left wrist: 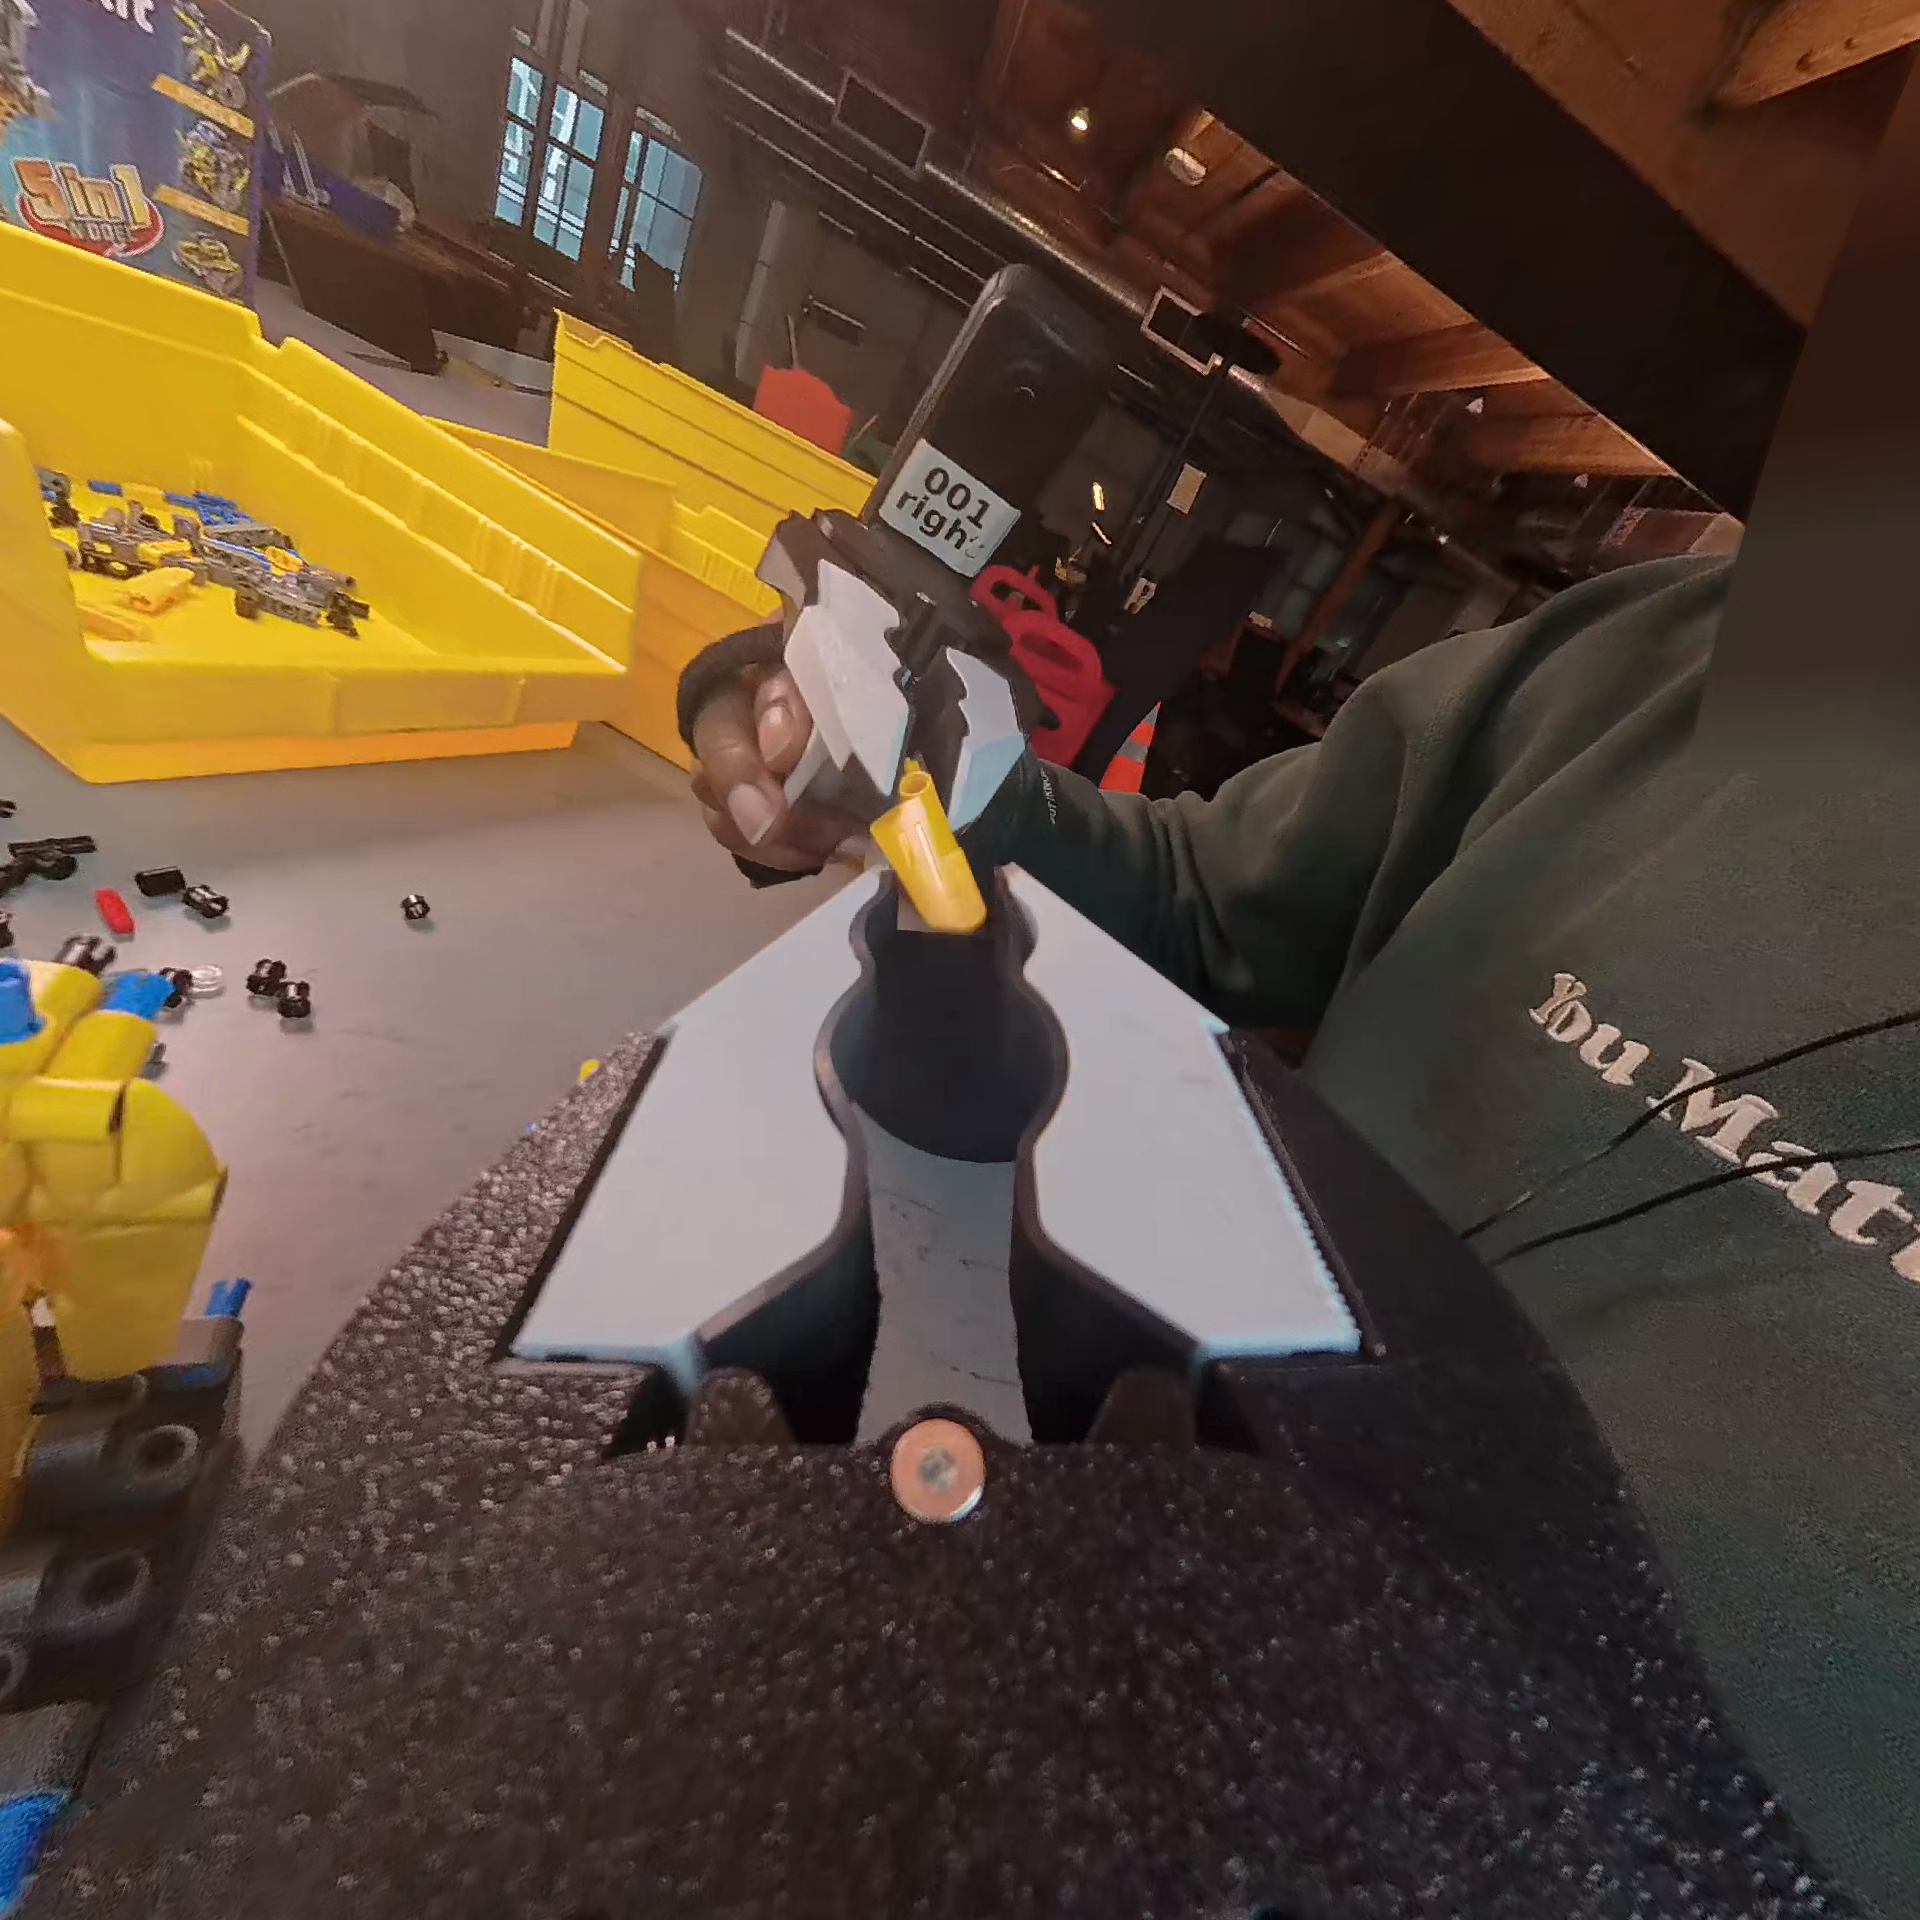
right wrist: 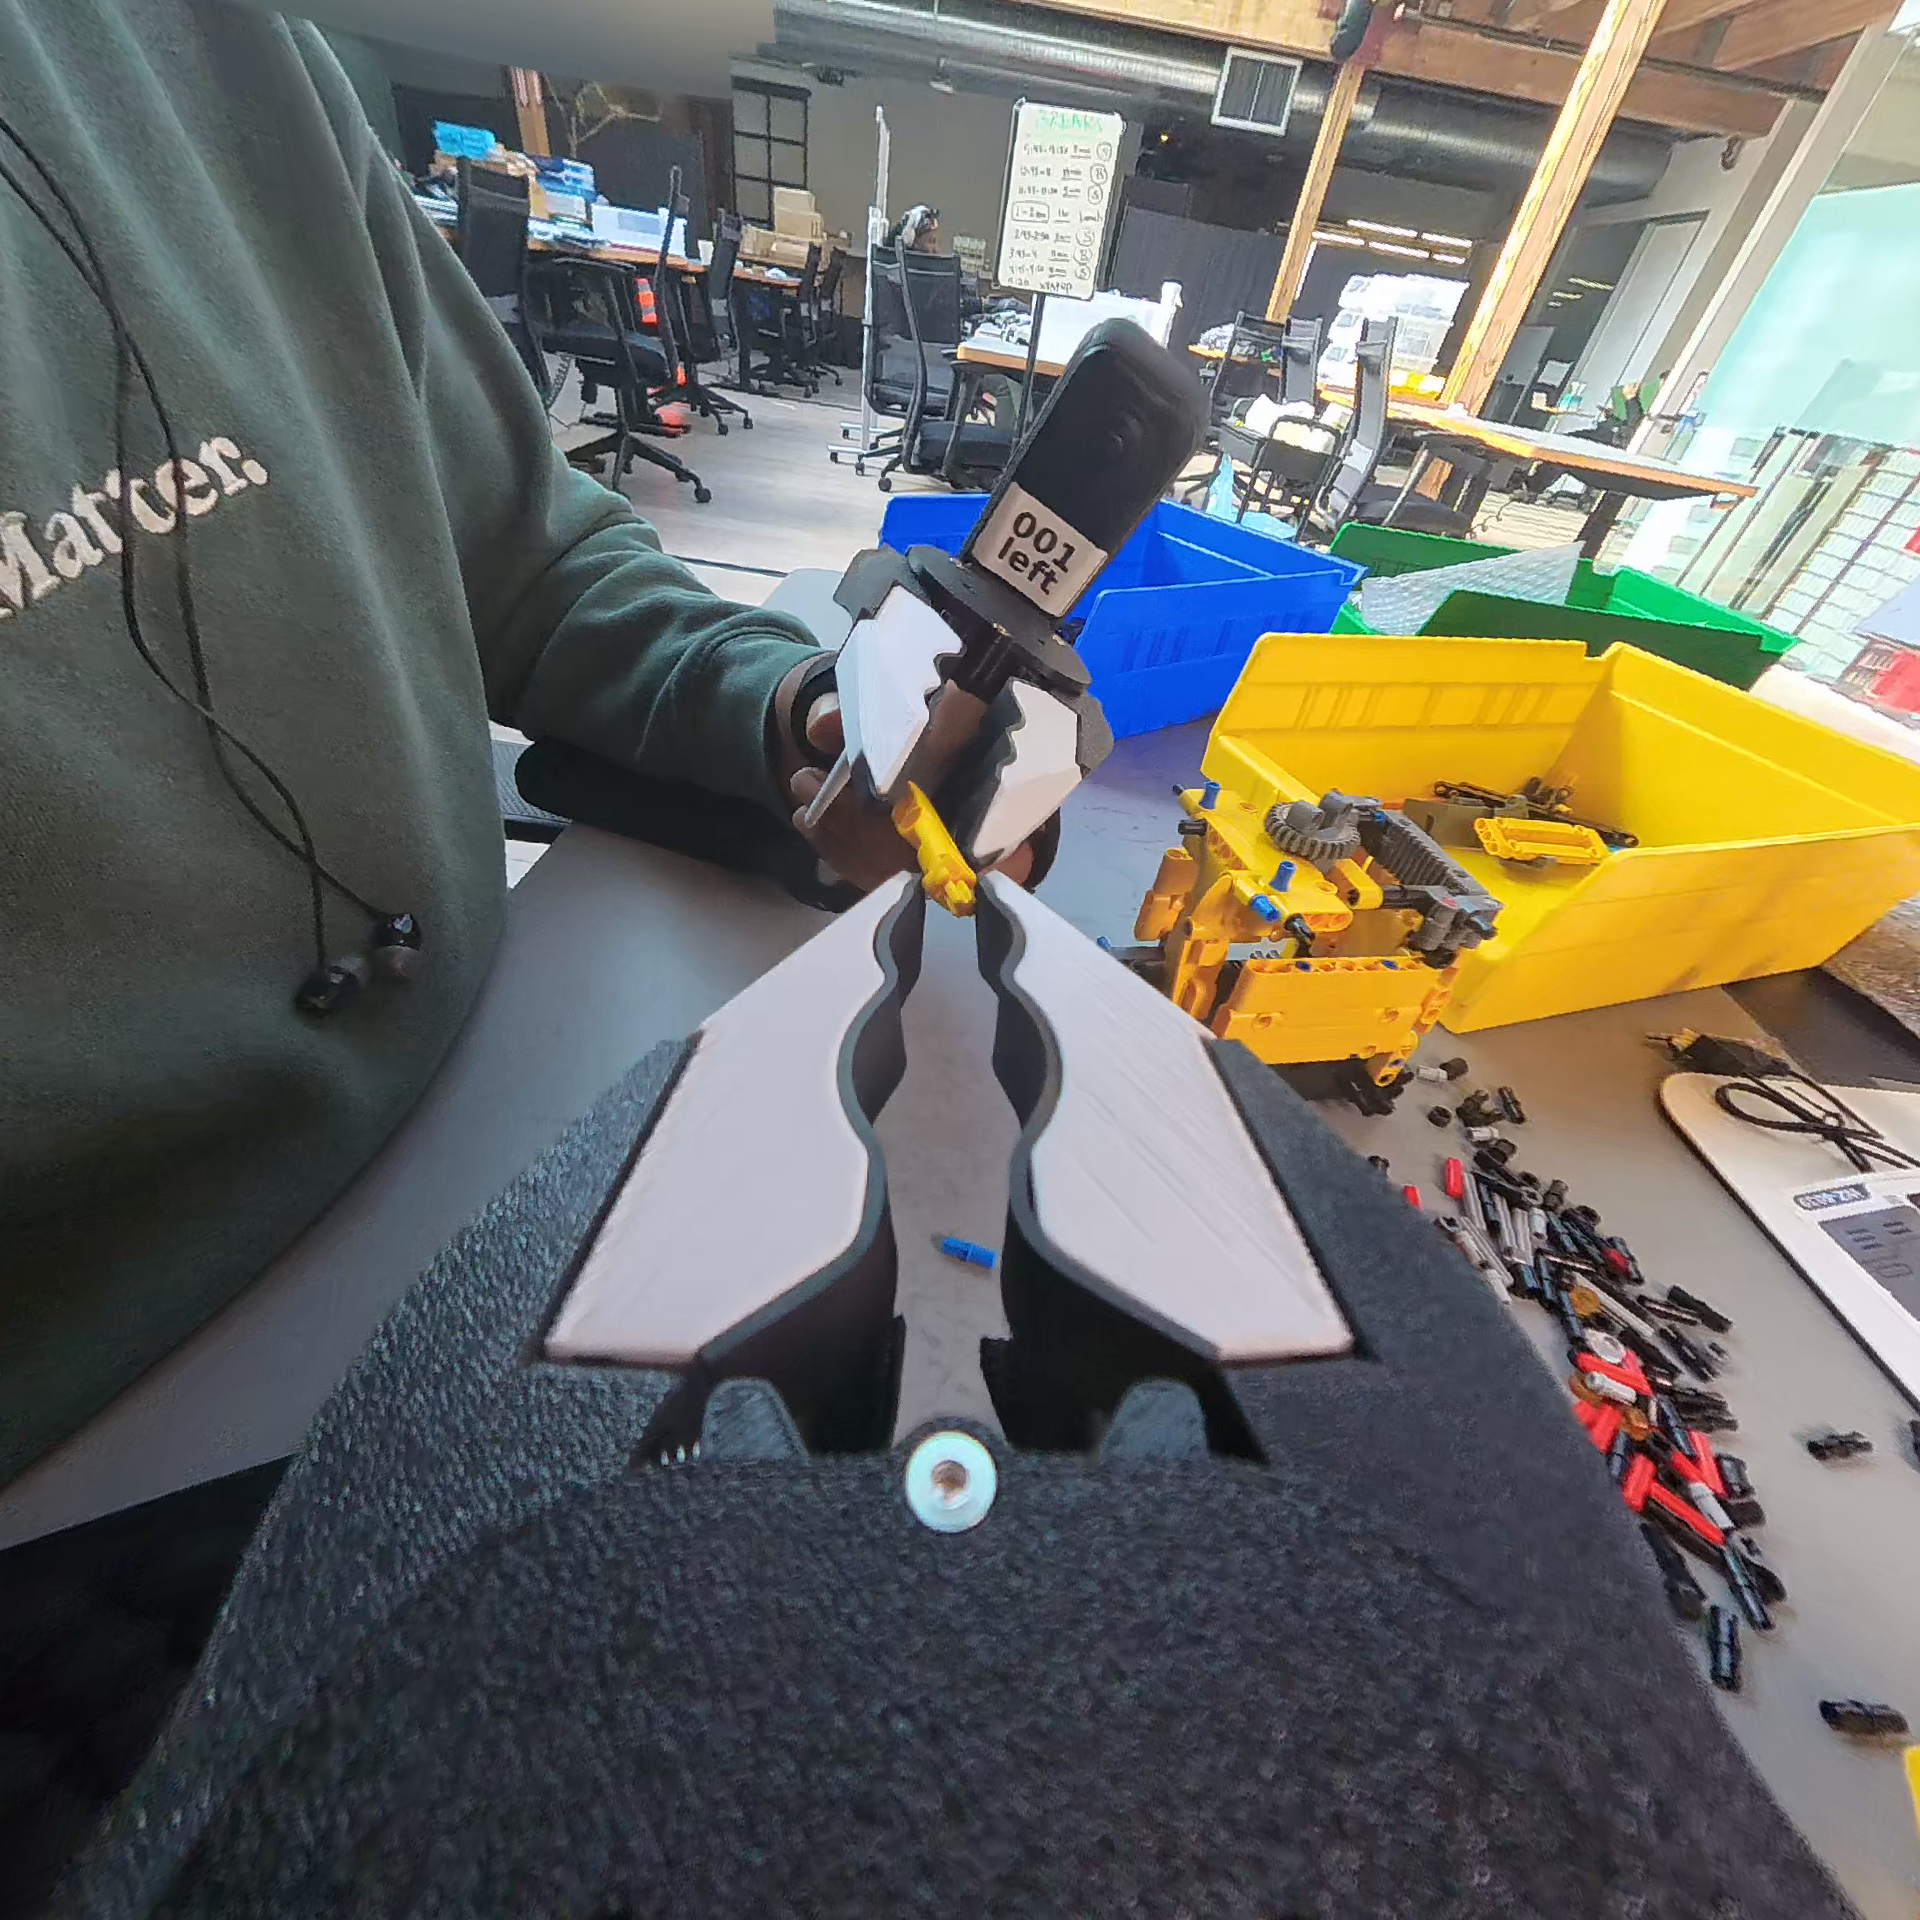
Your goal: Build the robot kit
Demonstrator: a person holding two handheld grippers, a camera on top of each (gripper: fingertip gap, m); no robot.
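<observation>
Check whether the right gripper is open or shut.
Shut: the right gripper pinches a yellow piece between its fingertips; the left gripper grips its other end.

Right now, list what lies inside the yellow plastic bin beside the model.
A yellow perforated frame piece and dark loose beams; the yellow plastic bin's near wall hides the rest.

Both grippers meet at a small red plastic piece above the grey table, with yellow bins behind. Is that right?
Not quite: the piece is yellow, not red, as the left wrist view shows most clearly. The rest stands: the left gripper and the right gripper meet at it tip to tip above the grey table, with a yellow bin behind. Red pieces lie only loose on the table.
</observation>
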